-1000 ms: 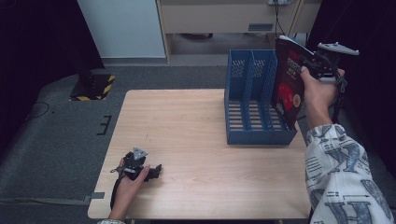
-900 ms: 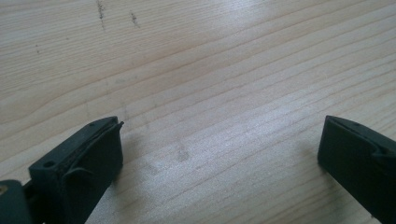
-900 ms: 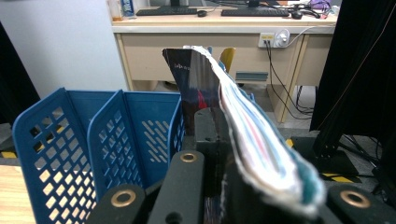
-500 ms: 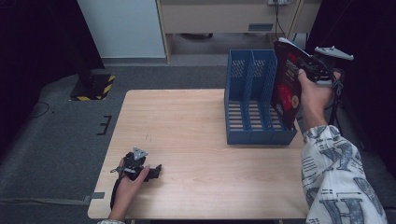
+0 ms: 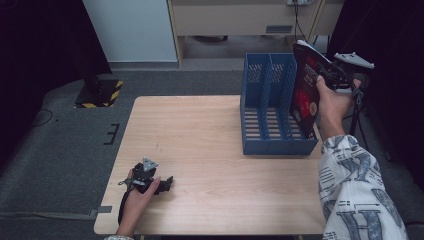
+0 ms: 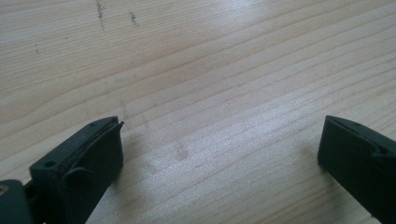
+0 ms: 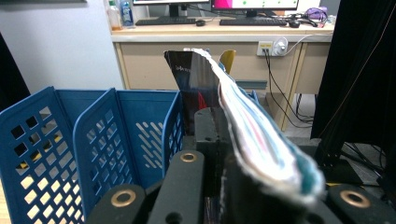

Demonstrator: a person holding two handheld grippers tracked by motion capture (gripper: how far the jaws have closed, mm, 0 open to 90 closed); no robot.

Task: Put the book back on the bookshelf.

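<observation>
R gripper (image 5: 334, 76) clamped on magazine (image 5: 306, 90), held upright over rightmost slot of blue file rack (image 5: 272, 107). L gripper (image 5: 150, 181) jaws apart, resting on table (image 5: 210, 130). Risk: floppy pages snag divider, buckle.

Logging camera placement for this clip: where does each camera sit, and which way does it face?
High view: above the person's side, looking forward and down on the table; both forearms show.
Left gripper view: on the left claw, facing bare tabletop; open jaws show.
Right gripper view: on the right claw, facing the magazine.
Shared by the high and right gripper views: the blue file rack.
</observation>
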